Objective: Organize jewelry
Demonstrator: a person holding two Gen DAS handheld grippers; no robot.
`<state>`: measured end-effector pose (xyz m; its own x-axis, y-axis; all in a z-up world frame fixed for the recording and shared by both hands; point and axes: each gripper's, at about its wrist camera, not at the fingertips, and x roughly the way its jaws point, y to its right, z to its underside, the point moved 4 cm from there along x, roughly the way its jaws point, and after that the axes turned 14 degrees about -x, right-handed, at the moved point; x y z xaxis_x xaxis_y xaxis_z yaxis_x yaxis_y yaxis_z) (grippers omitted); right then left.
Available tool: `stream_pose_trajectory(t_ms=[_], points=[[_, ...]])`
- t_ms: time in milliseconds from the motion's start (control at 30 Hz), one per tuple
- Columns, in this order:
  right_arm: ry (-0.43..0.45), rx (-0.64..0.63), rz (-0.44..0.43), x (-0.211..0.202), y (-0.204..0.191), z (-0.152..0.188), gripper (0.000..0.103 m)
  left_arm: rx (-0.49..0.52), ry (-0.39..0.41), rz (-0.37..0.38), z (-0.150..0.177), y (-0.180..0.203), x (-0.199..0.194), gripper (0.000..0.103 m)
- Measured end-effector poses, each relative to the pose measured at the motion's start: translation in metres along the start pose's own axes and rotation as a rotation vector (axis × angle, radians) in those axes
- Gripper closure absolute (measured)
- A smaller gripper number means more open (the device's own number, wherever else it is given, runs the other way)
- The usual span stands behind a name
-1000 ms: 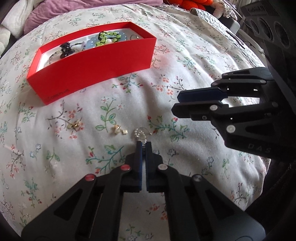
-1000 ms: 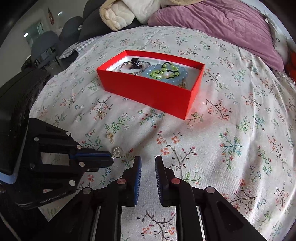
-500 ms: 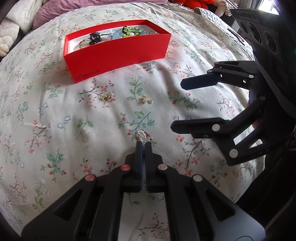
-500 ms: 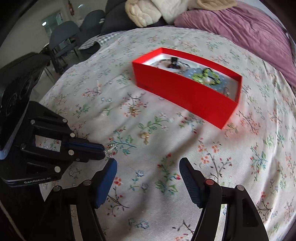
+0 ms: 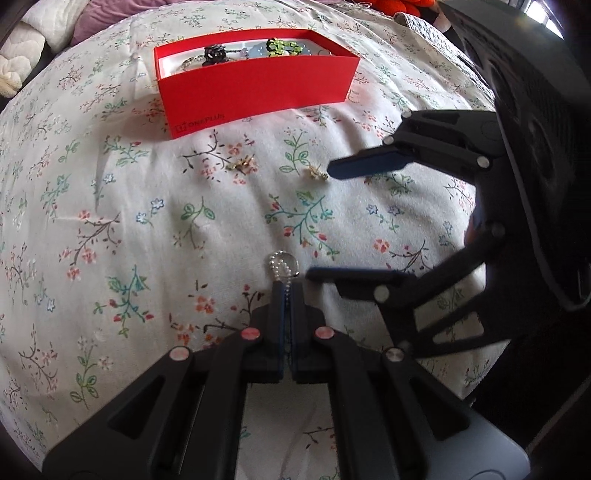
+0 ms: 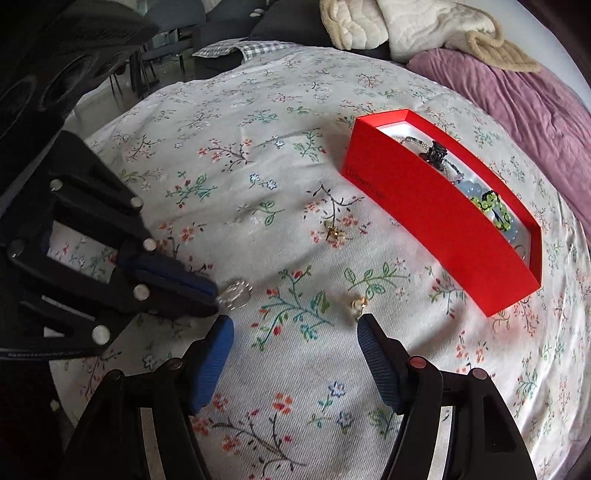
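My left gripper (image 5: pixel 287 286) is shut on a small silver beaded ring (image 5: pixel 282 264), held just above the floral bedspread; the ring (image 6: pixel 235 294) also shows at the left gripper (image 6: pixel 212 295) tips in the right wrist view. My right gripper (image 6: pixel 294 328) stands open with nothing between its fingers, and one fingertip (image 6: pixel 364 325) sits just short of a gold earring (image 6: pixel 358 303). A second gold earring (image 6: pixel 335 233) lies nearer the red box (image 6: pixel 436 221). From the left wrist view, the right gripper (image 5: pixel 319 222) is on the right, near both earrings (image 5: pixel 314 172) (image 5: pixel 242 163).
The red box (image 5: pixel 258 92) holds a black hair clip (image 5: pixel 216 53) and a green bead bracelet (image 5: pixel 282 46). A purple blanket (image 6: pixel 517 92) and cream quilt (image 6: pixel 406 26) lie at the bed's far end. Chairs (image 6: pixel 166 22) stand beyond the bed's edge.
My right gripper has opened wide, rolled and slid toward the nearer gold earring. My left gripper has drawn back from the red box with the ring still in it.
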<state>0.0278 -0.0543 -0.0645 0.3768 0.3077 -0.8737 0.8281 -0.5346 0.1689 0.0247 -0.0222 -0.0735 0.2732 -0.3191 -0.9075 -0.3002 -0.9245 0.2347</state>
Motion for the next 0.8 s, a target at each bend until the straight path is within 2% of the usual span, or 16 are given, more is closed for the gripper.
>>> stream_pose_trajectory(t_ms=[167,433,600,800], points=[[-0.002,0.036,0.001,0.006,0.008,-0.006,0.033,-0.002,-0.007,0.01,0.009,-0.007,-0.004,0.1],[-0.011,-0.029,-0.058,0.001,-0.008,-0.009,0.033,-0.04,0.002,-0.002,0.012,-0.023,-0.011,0.1],[-0.006,-0.067,-0.045,0.005,-0.017,-0.017,0.033,-0.052,0.016,-0.04,0.012,-0.032,-0.018,0.1],[0.028,-0.072,-0.104,0.004,-0.024,-0.022,0.058,-0.094,0.015,-0.045,0.011,-0.051,-0.025,0.1]])
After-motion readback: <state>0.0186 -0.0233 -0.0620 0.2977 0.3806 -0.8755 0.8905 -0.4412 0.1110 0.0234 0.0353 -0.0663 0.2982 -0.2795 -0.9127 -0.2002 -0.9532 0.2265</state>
